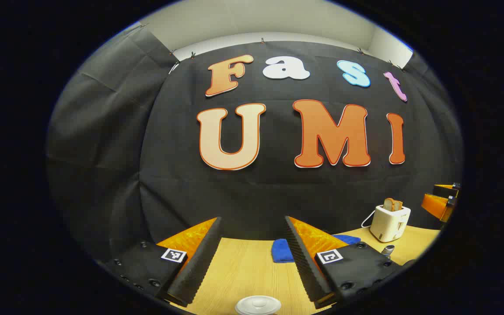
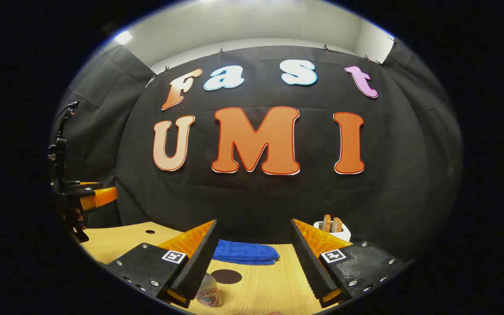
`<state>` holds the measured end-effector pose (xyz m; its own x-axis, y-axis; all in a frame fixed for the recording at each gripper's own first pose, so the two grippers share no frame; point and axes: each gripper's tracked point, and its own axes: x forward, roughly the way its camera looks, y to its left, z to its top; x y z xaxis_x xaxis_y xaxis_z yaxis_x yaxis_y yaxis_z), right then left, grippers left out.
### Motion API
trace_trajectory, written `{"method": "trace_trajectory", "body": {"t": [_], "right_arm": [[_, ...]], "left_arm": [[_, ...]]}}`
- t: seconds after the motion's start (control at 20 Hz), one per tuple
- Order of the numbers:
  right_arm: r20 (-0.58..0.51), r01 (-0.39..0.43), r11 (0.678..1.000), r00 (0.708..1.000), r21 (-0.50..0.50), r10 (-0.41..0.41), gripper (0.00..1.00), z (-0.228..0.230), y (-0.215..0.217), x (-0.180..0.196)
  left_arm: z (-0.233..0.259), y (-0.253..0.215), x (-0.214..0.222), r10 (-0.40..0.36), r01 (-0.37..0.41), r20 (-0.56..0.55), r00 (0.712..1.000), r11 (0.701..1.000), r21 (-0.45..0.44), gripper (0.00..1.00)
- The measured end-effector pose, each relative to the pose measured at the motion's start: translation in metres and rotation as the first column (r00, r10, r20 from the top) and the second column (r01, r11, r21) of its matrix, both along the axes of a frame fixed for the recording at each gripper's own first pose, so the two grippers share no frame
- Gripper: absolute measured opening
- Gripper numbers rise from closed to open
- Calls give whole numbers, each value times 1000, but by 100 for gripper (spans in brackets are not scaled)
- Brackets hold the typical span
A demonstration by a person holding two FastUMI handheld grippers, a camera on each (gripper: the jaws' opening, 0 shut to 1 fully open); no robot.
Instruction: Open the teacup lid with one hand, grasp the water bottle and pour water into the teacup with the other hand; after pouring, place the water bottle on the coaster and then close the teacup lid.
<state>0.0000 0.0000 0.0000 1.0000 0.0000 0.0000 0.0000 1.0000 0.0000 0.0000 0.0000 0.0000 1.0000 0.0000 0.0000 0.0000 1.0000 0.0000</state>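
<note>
Both views are evenly lit from above and fairly bright. In the right gripper view a ceiling light point(image 2: 123, 37) glares at the upper left, with more brightness along the top edge. The pale wall point(image 1: 256, 19) above the black cloth reads soft and slightly washed. The wooden surface point(image 1: 243, 271) is warm and clear, with only faint shadows. Fisheye distortion bows straight lines strongly toward the edges, where the picture dims and softens. The centre is sharp.
</note>
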Motion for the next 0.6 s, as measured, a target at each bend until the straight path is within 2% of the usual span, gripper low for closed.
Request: {"method": "trace_trajectory", "body": {"t": [0.05, 0.35, 0.6], "right_arm": [[3, 3, 1000, 1000, -5, -3, 96, 3, -1, 0], [23, -11, 999, 1000, -47, 12, 96, 26, 6, -4], [5, -37, 999, 999, -23, 37, 96, 21, 15, -6]], "left_arm": [[2, -3, 0, -7, 7, 8, 1000, 1000, -3, 93], [17, 5, 4, -4, 3, -7, 1000, 999, -42, 93], [18, 7, -3, -13, 12, -20, 1000, 999, -34, 92]]}}
